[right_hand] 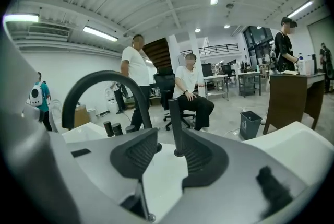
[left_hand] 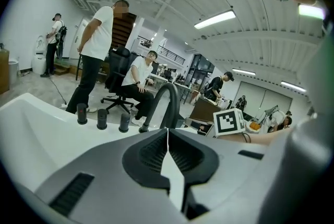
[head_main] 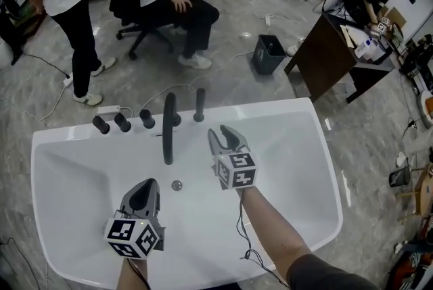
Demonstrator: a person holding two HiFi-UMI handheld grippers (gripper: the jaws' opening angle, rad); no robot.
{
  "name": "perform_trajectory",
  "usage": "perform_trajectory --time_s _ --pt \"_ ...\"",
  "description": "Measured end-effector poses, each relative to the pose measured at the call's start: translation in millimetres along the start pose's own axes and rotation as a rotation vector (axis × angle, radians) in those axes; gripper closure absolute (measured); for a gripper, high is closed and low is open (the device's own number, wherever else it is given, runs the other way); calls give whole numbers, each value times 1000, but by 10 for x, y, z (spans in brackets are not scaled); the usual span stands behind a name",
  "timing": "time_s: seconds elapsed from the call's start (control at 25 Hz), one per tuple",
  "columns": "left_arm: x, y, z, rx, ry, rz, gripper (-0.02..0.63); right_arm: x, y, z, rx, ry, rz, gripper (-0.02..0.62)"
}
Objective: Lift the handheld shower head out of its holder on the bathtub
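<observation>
The handheld shower head [head_main: 199, 105] is a slim black stick standing upright in its holder on the far rim of the white bathtub [head_main: 284, 108]. In the right gripper view, the shower head [right_hand: 175, 122] rises just beyond the gap between the jaws. My right gripper [head_main: 224, 135] [right_hand: 168, 138] hovers over the tub a little short of it, open, with nothing between its fingers. My left gripper [head_main: 147, 186] [left_hand: 167, 133] hangs lower and nearer over the tub floor, shut and empty. Left of the shower head arches the black spout [head_main: 168, 126] [left_hand: 169, 96] [right_hand: 99, 79].
Three black knobs [head_main: 122, 122] stand on the rim left of the spout. A drain [head_main: 176, 184] sits in the tub floor. Behind the tub a person sits on an office chair [head_main: 172, 1], another stands [head_main: 67, 5]. A bin [head_main: 268, 53], a brown desk [head_main: 331, 59] and floor cables lie beyond.
</observation>
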State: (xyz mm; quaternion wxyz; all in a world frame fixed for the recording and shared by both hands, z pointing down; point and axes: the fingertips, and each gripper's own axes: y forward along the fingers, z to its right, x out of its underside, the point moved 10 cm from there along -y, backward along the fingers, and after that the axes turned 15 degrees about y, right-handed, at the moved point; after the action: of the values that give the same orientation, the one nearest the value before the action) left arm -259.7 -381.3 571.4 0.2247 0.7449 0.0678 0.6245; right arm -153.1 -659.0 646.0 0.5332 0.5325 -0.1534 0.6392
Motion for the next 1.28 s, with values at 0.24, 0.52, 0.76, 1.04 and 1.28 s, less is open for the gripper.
perform_trajectory --time_s 0.24,0.52,0.76,1.04,1.28 --pt "210 212 -151 -29 -4 -22 589 189 587 204 -5 72 -3 437" --pt "461 457 -326 -53 -25 -32 589 306 1023 355 27 6 5 436" --pt "476 612 -403 -60 -25 -18 589 317 1399 315 53 -50 3 437" --pt "520 687 -446 -63 -66 3 589 231 1659 281 41 -98 -2 437" --pt "550 646 -465 -62 -56 -20 589 212 1645 274 44 -112 -39 451"
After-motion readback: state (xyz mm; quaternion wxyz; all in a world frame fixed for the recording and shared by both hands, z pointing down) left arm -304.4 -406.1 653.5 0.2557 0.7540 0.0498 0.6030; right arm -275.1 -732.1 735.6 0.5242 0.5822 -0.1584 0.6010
